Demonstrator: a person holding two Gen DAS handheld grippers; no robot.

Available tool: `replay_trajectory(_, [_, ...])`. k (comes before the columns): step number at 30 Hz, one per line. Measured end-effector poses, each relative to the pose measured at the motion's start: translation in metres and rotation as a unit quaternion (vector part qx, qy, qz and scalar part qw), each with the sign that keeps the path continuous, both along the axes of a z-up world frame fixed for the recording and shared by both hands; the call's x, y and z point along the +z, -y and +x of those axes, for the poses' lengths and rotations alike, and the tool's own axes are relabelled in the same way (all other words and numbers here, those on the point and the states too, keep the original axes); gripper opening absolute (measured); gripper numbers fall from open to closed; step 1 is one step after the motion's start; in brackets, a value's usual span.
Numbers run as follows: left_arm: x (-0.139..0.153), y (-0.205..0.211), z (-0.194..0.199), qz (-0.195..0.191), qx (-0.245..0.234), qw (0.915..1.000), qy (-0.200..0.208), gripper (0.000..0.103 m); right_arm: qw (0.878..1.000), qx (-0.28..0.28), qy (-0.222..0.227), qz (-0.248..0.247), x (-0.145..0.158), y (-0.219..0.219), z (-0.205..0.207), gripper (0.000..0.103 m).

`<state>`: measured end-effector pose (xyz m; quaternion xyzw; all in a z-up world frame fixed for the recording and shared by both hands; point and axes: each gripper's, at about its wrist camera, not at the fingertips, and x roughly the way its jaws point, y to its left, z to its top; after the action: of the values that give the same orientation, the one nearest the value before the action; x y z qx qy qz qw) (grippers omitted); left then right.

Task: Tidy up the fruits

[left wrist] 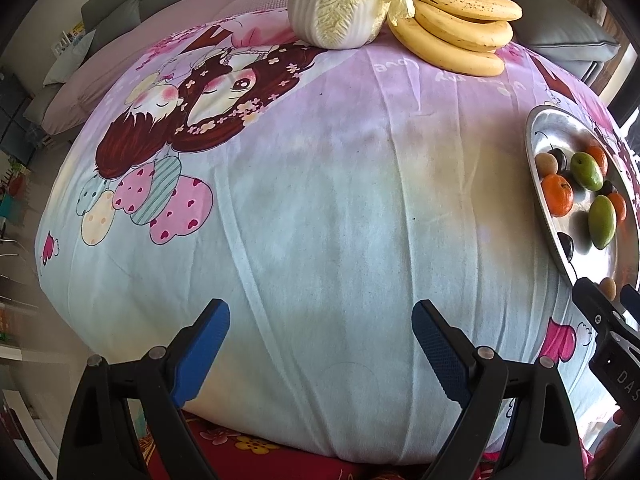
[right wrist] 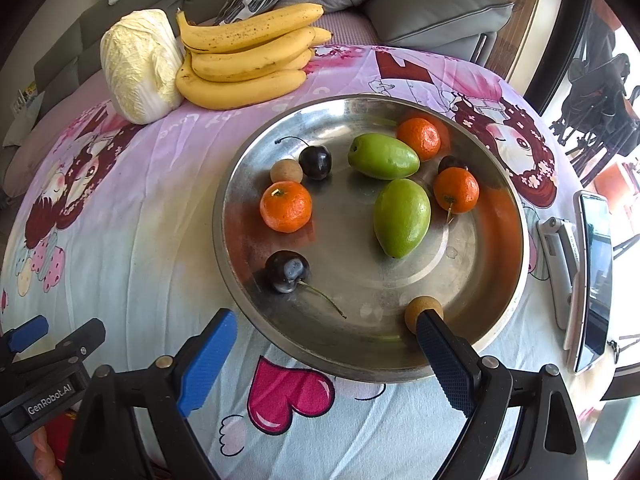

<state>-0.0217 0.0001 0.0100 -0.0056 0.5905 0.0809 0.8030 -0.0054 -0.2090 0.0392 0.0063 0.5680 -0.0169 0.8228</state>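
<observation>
On the cartoon tablecloth (left wrist: 320, 208) the steel tray (right wrist: 500, 184) keeps the small fruits together (mandarins (right wrist: 285, 207), green fruits (right wrist: 402, 217), cherries (right wrist: 286, 271)), while left gripper (left wrist: 320, 356) and right gripper (right wrist: 326, 360) hover spread wide, holding nothing.

Silver tray (right wrist: 508, 184) holds orange tangerines (right wrist: 285, 206), green mangoes (right wrist: 401, 216), dark cherries (right wrist: 286, 271); yellow bananas (right wrist: 244, 60); cartoon-printed pink-blue cloth (right wrist: 120, 216).
</observation>
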Motion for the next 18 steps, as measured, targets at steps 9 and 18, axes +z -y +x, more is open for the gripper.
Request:
replay_trajectory(9, [-0.0002, -0.0007, 0.0005, 0.002, 0.002, 1.0000, 0.000, 0.093, 1.000, 0.000, 0.000, -0.001, 0.0001, -0.0007, 0.0000, 0.093])
replay_trajectory(18, [-0.0009, -0.0007, 0.0002, 0.002, 0.005, 1.0000, -0.001, 0.093, 1.000, 0.000, 0.000, -0.001, 0.0003, -0.0004, -0.0001, 0.093])
